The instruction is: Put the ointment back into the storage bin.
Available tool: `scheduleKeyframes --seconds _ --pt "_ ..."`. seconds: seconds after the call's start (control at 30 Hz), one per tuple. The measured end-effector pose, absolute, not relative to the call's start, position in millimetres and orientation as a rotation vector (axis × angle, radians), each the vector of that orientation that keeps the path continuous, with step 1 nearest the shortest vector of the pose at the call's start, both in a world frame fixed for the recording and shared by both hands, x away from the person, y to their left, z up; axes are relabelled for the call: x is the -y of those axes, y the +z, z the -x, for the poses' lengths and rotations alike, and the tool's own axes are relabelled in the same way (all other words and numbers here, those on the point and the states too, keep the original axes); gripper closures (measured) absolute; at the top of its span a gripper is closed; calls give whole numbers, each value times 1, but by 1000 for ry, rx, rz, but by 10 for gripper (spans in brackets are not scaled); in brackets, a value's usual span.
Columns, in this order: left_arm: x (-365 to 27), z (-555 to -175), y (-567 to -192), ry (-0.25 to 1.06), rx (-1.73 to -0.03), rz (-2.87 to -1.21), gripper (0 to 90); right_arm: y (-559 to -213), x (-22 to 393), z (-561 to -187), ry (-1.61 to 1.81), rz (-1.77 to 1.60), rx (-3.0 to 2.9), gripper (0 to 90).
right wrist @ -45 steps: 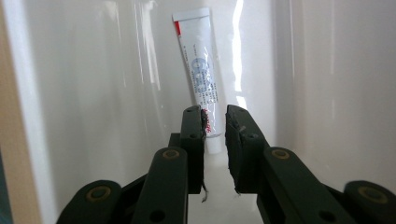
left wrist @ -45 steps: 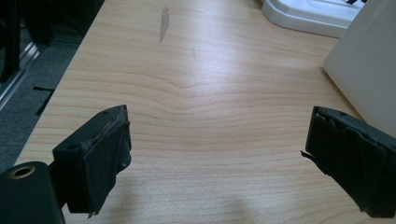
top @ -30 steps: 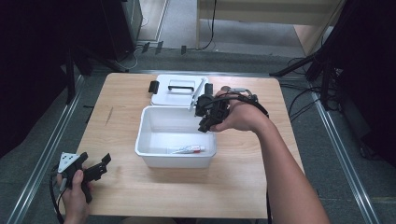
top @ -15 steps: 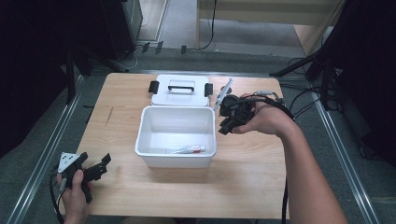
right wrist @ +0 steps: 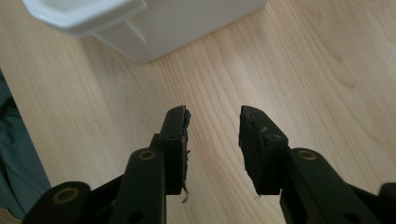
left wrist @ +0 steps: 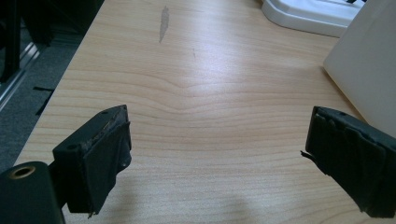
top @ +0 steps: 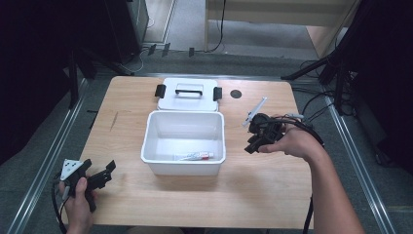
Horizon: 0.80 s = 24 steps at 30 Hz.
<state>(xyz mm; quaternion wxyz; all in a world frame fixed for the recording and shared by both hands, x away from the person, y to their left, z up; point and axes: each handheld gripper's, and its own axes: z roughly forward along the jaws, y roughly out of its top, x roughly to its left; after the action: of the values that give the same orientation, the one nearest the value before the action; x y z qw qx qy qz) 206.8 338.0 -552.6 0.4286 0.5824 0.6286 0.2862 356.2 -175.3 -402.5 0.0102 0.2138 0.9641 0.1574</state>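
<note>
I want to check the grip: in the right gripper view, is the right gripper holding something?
No, the right gripper has only bare wooden table showing between its parted jaws.

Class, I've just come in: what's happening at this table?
A person works with two hand-held grippers beside an open white bin that holds a small tube; its lid lies behind it. The right gripper, jaws just opening with nothing between them, is right of the bin near a white stick. The left gripper waits open and empty.
</note>
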Motion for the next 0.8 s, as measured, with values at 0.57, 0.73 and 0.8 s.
scheduleKeyframes --seconds 0.57,0.73,0.8 --pt "-338 -206 -552 718 -1569 -1453 75 -466 247 -329 719 -1150 -2565 115" --pt "-338 -206 -552 719 -1569 -1453 75 -484 265 -316 853 -1245 -2447 0" --pt "-338 -206 -552 718 -1569 -1452 75 -488 268 -313 867 -1249 -2424 0"
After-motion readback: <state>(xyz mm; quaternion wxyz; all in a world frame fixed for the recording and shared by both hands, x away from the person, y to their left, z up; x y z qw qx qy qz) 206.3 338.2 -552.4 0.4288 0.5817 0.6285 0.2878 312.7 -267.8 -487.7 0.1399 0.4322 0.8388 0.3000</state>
